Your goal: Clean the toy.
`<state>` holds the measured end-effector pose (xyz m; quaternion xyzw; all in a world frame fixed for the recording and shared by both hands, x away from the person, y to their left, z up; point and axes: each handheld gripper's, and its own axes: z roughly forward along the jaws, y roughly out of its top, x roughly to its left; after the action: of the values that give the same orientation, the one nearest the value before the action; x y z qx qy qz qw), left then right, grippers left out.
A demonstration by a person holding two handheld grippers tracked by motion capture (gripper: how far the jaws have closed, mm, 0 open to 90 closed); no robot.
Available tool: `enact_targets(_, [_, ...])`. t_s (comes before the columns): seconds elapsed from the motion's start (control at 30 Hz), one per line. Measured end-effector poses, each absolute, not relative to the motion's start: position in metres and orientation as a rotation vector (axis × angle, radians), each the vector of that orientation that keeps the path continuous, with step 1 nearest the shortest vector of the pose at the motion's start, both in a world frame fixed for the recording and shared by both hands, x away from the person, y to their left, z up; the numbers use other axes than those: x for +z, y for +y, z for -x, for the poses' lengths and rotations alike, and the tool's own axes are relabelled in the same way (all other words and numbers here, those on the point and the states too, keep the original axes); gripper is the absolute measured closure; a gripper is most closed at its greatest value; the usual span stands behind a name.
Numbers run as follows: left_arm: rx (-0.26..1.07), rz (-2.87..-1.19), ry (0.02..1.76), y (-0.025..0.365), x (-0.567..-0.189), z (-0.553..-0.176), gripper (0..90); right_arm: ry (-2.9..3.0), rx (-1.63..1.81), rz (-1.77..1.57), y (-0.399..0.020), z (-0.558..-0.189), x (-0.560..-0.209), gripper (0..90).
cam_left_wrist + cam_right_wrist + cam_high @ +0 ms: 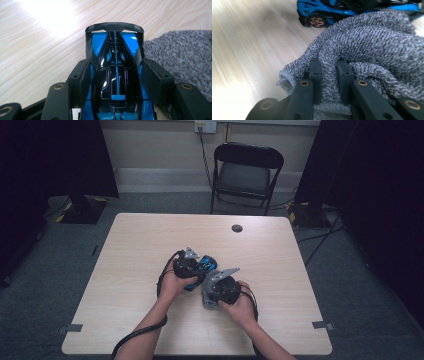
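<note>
On the left, the left gripper (192, 261) has its fingers (83, 78) clamped on both flanks of a blue toy car (116, 75), held just above the worktop (140, 250) near its middle. To the right, the right gripper (212, 292) pinches a fold of grey cloth (372, 47) close beside the car. Wiping looks ready to start or barely begun. Both forearms reach in from the near edge, hands angled toward each other.
</note>
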<state>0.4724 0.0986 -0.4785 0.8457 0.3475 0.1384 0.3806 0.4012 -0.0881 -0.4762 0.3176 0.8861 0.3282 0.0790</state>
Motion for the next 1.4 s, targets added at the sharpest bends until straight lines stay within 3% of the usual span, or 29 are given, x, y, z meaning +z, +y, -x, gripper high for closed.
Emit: enact_targets(1.4, [0.369, -2.158, 0.888, 0.097, -0.479, -0.471, 41.9, 2.789, 1.081, -0.776, -0.05, -0.374, -0.478, 77.6])
